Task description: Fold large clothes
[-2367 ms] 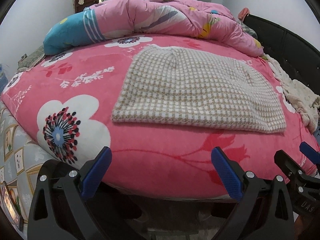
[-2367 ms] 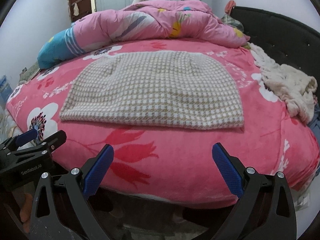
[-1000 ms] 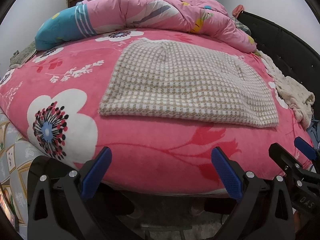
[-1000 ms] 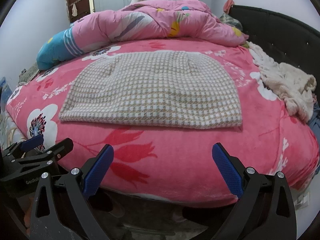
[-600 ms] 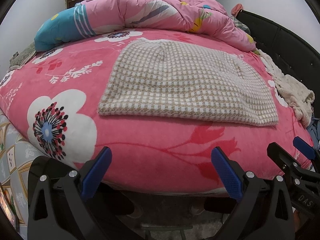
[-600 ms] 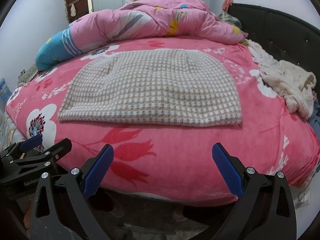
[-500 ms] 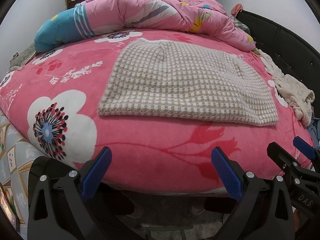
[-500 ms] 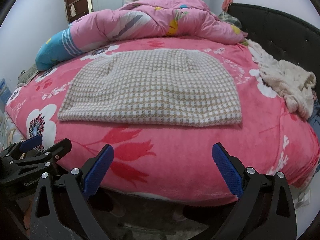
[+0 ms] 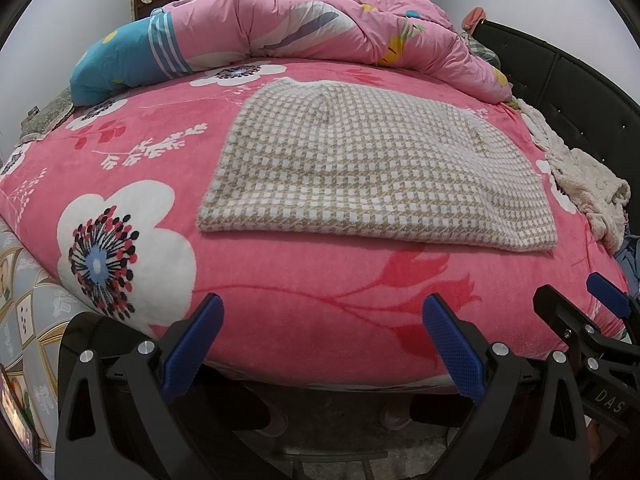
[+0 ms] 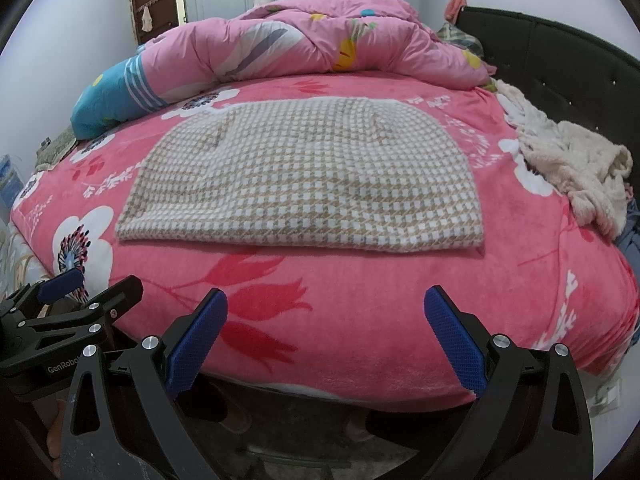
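Your left tongs [image 9: 322, 346] and right tongs [image 10: 326, 344] both stand apart and hold nothing at the near edge of the bed [image 10: 360, 300], while the checked garment [image 10: 304, 180] lies folded flat on the pink floral blanket, well beyond both.

Left gripper [image 9: 322, 344] and right gripper [image 10: 326, 338] look alike: matte black triangular-cutout arms, silver round screws, blue textured pads [image 10: 454, 342]; white lettering "DAS" and "GenRobo" marks the bodies
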